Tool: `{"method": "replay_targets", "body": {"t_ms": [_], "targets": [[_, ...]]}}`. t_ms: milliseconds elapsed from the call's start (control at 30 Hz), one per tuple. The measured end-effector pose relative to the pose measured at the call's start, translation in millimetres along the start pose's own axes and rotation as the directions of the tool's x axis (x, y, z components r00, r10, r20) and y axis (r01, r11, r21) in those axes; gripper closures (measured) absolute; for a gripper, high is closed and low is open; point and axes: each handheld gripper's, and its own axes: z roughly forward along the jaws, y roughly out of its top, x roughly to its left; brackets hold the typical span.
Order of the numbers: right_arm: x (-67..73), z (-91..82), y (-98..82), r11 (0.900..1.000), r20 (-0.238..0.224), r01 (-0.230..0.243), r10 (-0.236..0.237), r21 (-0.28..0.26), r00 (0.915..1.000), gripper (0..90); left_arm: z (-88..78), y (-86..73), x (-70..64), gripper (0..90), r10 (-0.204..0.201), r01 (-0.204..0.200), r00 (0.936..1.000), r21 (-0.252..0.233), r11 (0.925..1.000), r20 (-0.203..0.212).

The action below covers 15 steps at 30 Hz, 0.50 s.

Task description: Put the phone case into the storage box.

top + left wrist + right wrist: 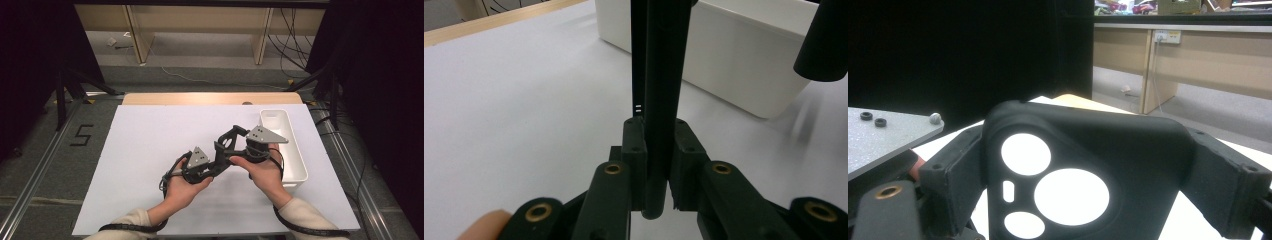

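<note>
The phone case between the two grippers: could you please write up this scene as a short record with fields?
Object: black phone case with round camera cut-outs
Left gripper: jaws shut on the case's thin edge
Right gripper: jaws on either side of the case's width, pads against its two sides
Height: case held above the table, between both hands
Bin: white bin at the table's right, beside the right hand; what lies in it cannot be told
Surface: white sheet on the table
</note>
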Motion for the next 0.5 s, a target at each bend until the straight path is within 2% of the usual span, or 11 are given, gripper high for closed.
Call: {"method": "replay_targets", "body": {"t_ms": [133,233,333,500], "targets": [[0.2,-0.8,1.1,1.000,0.002,-0.002,0.002,-0.005,1.0000,13.9,-1.2,0.6,1.1,78.3,0.006,-0.006,1.0000,-0.003,1.0000,0.008],[0.0,-1.5,2.0,1.000,0.007,0.000,0.000,-0.008,1.0000,14.0,-1.2,1.3,2.0,71.6,0.016,-0.016,0.9997,0.004,0.9999,0.020],[-1.5,-2.3,2.9,1.000,0.010,0.001,0.000,-0.014,0.9999,14.1,-0.8,2.4,1.7,55.9,0.033,-0.034,0.9982,0.006,0.9994,0.050],[-3.1,-4.2,4.6,1.000,0.016,-0.004,0.004,-0.020,0.9999,14.1,-3.2,3.8,-0.7,18.4,0.080,-0.081,0.9959,0.012,0.9967,0.041]]}}
